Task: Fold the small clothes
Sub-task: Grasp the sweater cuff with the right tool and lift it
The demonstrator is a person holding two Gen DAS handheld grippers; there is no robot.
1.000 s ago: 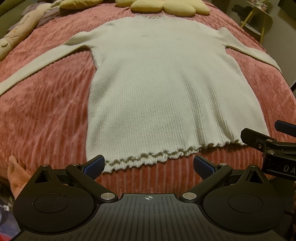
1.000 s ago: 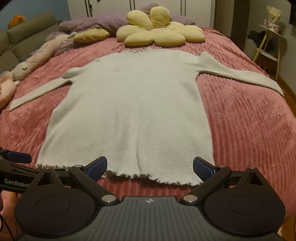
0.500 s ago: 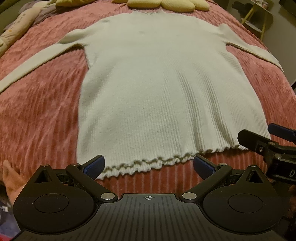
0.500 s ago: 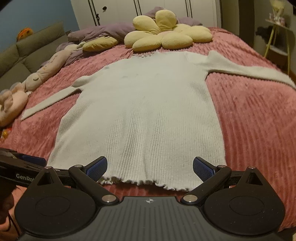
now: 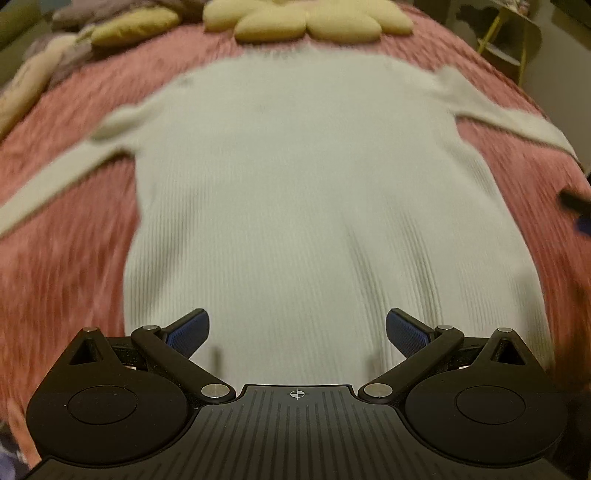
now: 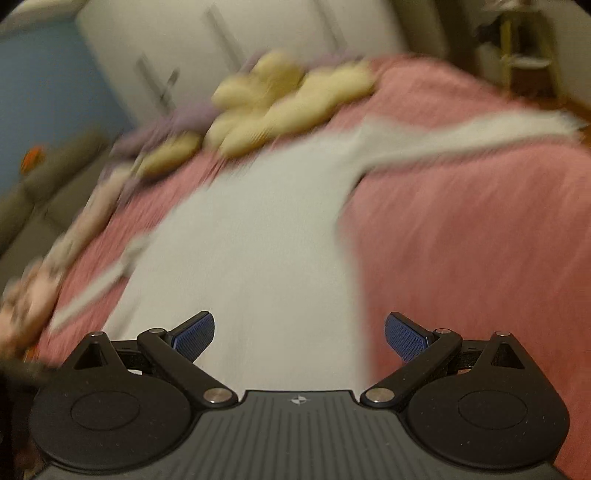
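A cream ribbed long-sleeved sweater (image 5: 314,206) lies flat on the pink bedspread (image 5: 62,266), sleeves spread to both sides. My left gripper (image 5: 295,334) is open above the sweater's lower part, and the hem is hidden beneath it. The right wrist view is blurred and tilted. There the sweater (image 6: 258,251) runs up the middle, its right sleeve (image 6: 461,138) reaching far right. My right gripper (image 6: 299,334) is open over the sweater's lower right edge, nothing between its fingers. A dark sliver of the right gripper (image 5: 576,206) shows at the left wrist view's right edge.
Yellow flower-shaped cushions (image 5: 306,20) lie at the head of the bed, beyond the sweater's collar. Plush toys (image 6: 44,280) line the bed's left side. A small yellow-legged stand (image 5: 509,40) is off the bed at the far right. White wardrobe doors (image 6: 221,48) are behind.
Both grippers have moved forward over the sweater, so the hem has slipped out of sight beneath them. The right view has tilted and swung, now heavily blurred. Both stay open.
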